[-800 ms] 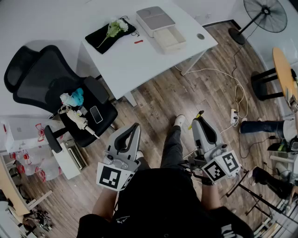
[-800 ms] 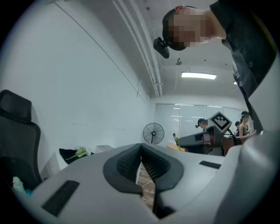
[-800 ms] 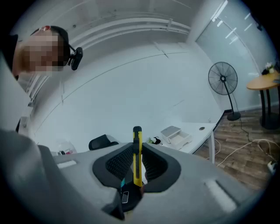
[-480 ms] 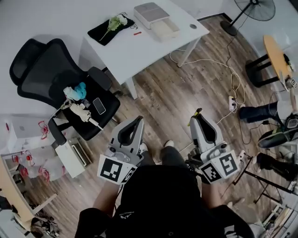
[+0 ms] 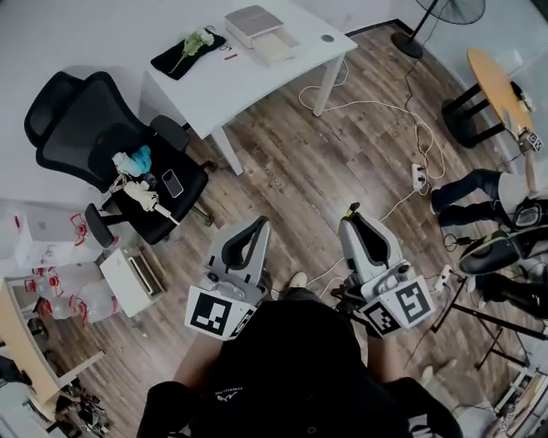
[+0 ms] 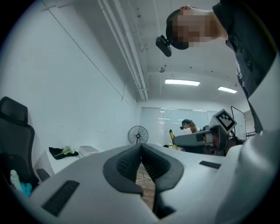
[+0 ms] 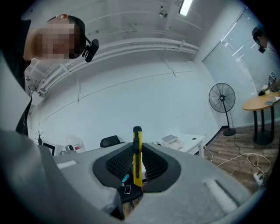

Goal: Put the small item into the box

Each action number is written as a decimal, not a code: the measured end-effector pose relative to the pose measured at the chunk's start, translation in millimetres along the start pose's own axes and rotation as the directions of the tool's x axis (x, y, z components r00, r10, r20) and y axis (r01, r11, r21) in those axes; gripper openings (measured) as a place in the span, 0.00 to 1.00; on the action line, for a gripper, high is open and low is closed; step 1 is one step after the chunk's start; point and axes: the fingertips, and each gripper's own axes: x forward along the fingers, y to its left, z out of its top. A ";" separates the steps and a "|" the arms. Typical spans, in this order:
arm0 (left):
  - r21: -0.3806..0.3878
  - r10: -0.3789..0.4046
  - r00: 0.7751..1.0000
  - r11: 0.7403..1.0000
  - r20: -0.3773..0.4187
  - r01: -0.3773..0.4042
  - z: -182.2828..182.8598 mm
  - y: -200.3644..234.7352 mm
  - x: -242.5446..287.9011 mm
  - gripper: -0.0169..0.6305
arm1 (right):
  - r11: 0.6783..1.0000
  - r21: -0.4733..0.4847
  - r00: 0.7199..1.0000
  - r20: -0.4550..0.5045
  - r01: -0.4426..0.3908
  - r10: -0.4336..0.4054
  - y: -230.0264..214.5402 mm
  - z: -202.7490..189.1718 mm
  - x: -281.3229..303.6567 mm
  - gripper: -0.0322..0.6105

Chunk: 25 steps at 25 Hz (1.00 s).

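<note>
My right gripper [image 5: 349,216] is shut on a yellow and black utility knife [image 5: 351,208]; in the right gripper view the knife [image 7: 137,154] stands upright between the pads. My left gripper [image 5: 260,222] is shut with nothing in it, its pads [image 6: 131,161] pressed together. Both are held low over the wooden floor, far from the white table [image 5: 257,73]. On that table stands the open pale box [image 5: 261,36], also in the right gripper view as the box [image 7: 171,140]. A small red item [image 5: 229,56] lies next to the box.
A black cloth with a flower [image 5: 188,47] lies at the table's left end. A black office chair [image 5: 103,145] carrying a phone and toys stands left. Cables and a power strip [image 5: 418,175] cross the floor; a fan [image 5: 445,10] and round table [image 5: 497,81] are right.
The table and chair have slid up and away in the head view and look smaller. Both grippers keep the same pose, the right still shut on the knife.
</note>
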 end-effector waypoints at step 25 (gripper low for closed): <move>0.034 0.035 0.997 0.999 0.071 -0.038 11.1 -35.1 3.5 0.03 | 0.992 -0.126 1.000 0.015 -0.025 0.027 -4.3 4.4 -26.0 0.16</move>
